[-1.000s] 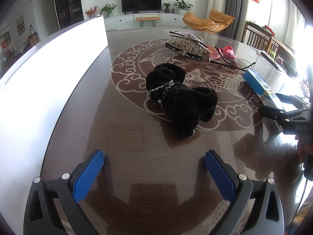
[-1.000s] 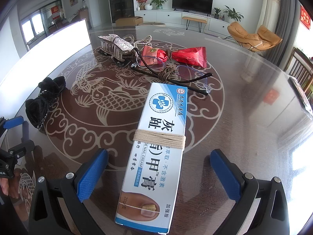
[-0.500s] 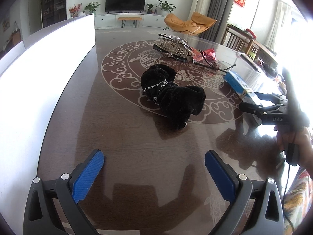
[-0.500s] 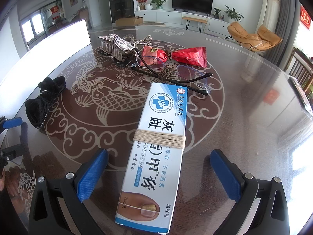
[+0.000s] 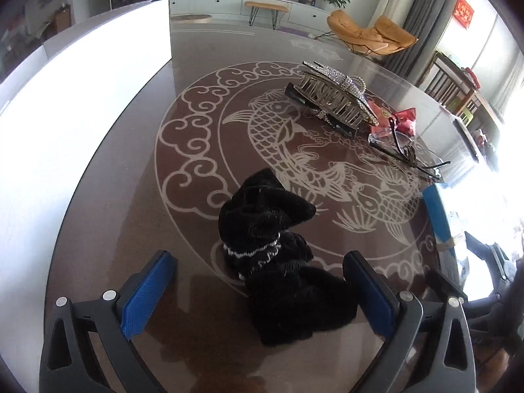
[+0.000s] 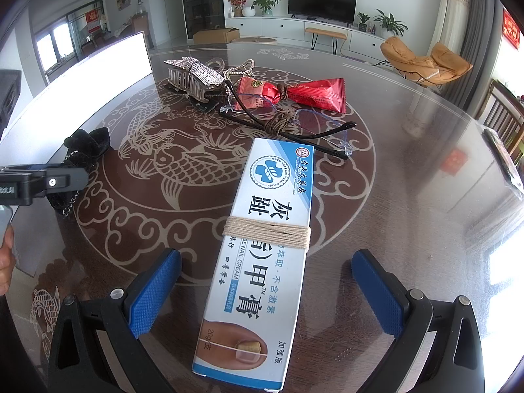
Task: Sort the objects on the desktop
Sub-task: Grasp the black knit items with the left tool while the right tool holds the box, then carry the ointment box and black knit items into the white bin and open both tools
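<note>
With both tongs spread wide and empty, the left gripper (image 5: 260,281) straddles the black velvet scrunchie (image 5: 278,262) on the glass table (image 5: 131,196), so the pickup step next calls for closing, while the right gripper (image 6: 267,290) brackets the nail-cream box (image 6: 262,255).
</note>
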The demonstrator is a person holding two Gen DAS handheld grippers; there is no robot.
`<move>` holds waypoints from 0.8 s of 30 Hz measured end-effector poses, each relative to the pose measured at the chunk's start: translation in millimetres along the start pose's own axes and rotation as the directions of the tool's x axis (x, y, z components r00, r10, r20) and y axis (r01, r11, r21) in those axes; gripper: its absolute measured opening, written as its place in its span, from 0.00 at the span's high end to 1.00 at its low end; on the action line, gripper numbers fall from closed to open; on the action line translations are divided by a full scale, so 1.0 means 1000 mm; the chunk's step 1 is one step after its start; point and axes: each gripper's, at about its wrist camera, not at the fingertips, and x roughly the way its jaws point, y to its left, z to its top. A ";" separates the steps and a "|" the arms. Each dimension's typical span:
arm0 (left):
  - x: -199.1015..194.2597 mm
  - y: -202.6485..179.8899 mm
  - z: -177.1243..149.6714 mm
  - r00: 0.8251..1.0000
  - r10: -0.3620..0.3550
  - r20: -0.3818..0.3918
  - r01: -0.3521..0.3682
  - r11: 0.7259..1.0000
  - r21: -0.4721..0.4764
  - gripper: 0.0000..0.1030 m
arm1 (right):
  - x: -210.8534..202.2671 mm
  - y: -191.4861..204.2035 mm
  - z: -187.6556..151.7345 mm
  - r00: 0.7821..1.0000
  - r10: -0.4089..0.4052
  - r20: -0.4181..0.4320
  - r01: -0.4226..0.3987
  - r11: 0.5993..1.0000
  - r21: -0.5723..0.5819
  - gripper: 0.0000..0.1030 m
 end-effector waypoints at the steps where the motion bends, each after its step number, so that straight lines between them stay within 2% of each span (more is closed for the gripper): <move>1: 0.000 -0.003 0.001 1.000 0.028 0.014 -0.028 0.999 0.023 0.11 | 0.000 0.000 0.000 1.000 0.000 0.000 0.000 1.000 0.000 0.00; 2: -0.001 -0.007 0.001 0.997 0.071 0.033 -0.073 0.995 0.065 0.35 | 0.000 0.000 0.000 1.000 0.000 -0.003 0.000 1.000 -0.002 0.00; 3: -0.003 -0.009 -0.001 0.994 0.099 0.043 -0.103 0.989 0.105 0.54 | 0.001 0.000 0.004 0.999 0.010 -0.039 -0.011 1.000 -0.014 0.00; 4: -0.007 -0.007 -0.003 0.995 0.090 0.047 -0.095 0.988 0.121 0.63 | 0.004 0.001 0.011 0.994 0.026 -0.103 -0.030 0.999 -0.036 0.00; 6: -0.014 -0.001 -0.010 0.996 0.080 0.049 -0.086 0.988 0.128 0.64 | 0.008 0.001 0.023 0.980 0.048 -0.192 -0.059 0.997 -0.056 0.09; 7: -0.018 0.003 -0.015 0.995 0.087 0.058 -0.094 0.987 0.129 0.64 | 0.008 0.002 0.029 0.975 0.063 -0.212 -0.078 0.995 -0.061 0.17; 10: -0.031 0.019 -0.027 0.995 0.071 0.065 -0.077 0.991 0.108 0.64 | 0.019 0.008 0.046 0.953 0.042 -0.301 -0.072 0.994 -0.087 0.22; 12: -0.046 0.029 -0.032 0.995 0.054 0.089 -0.062 0.995 0.084 0.64 | 0.020 0.010 0.055 0.944 0.031 -0.328 -0.063 0.994 -0.086 0.49; 13: -0.055 0.034 -0.034 0.994 0.043 0.105 -0.051 0.996 0.073 0.64 | 0.018 0.009 0.059 0.939 0.028 -0.344 -0.058 0.995 -0.077 0.57; 16: -0.086 0.046 -0.039 0.987 0.011 0.162 -0.018 0.999 0.046 0.64 | 0.007 0.012 0.065 0.935 0.012 -0.353 -0.043 0.996 -0.079 0.57; 18: -0.108 0.055 -0.039 0.980 -0.001 0.199 -0.005 0.999 0.033 0.64 | -0.007 0.014 0.072 0.940 0.034 -0.339 -0.059 0.996 -0.061 0.57; 22: -0.158 0.083 -0.036 0.959 -0.023 0.281 0.025 1.000 -0.005 0.64 | -0.042 0.039 0.107 0.960 0.070 -0.270 -0.094 0.993 -0.077 0.57; 24: -0.181 0.104 -0.032 0.949 -0.013 0.317 0.026 0.999 -0.037 0.64 | -0.061 0.065 0.131 0.970 0.097 -0.221 -0.123 0.986 -0.109 0.57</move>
